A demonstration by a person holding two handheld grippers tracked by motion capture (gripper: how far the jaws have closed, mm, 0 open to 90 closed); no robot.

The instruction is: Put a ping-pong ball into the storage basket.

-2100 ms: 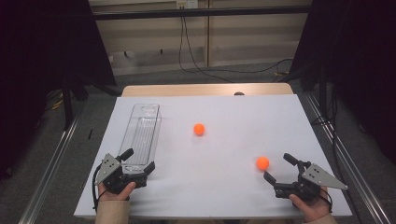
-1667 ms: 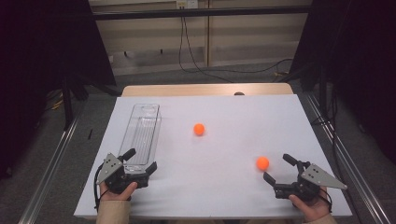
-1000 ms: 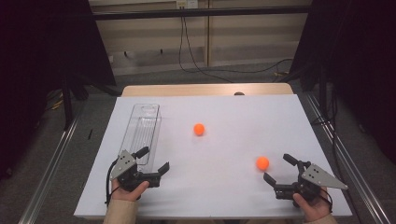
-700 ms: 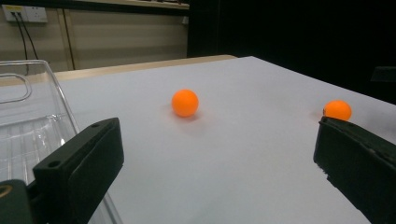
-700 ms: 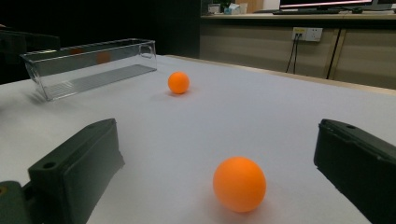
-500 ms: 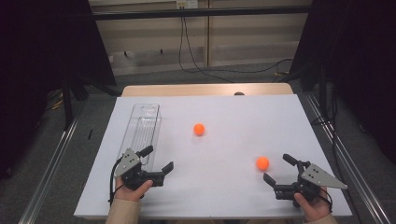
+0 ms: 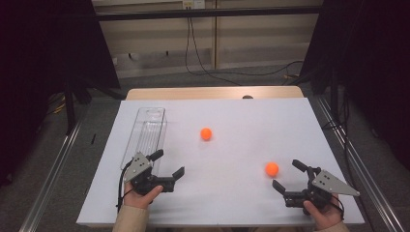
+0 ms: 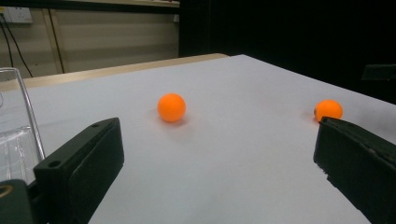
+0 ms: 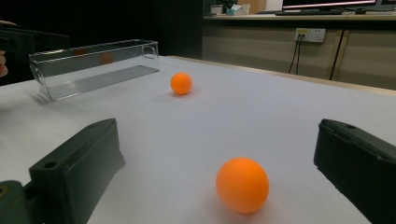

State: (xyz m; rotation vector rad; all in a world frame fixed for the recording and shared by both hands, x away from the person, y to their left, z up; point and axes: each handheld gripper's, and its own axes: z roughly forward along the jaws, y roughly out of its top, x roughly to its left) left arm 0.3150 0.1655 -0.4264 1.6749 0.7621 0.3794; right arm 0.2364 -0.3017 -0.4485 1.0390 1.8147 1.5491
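Table (image 7: pixel 241 116): white surface, bearing three loose items and two hand-held grippers.

Left gripper (image 7: pixel 167 166): held low at the near left of the table, just beside the near end of the clear box; jaws spread wide, nothing between them. Its own view looked across the table toward both balls.

Right gripper (image 7: pixel 289 175): held at the near right corner; jaws spread wide, nothing gripped.

Near ball (image 7: pixel 271 168): orange, resting on the table just ahead of the right gripper's jaws, touching neither; in the right gripper view (image 9: pixel 242 185) it lay between the two jaws' lines.

Far ball (image 7: pixel 206 134): orange, near the table's middle, well apart from both grippers.

Clear box (image 7: pixel 147 135): transparent, long, narrow, lying at the left side, empty.
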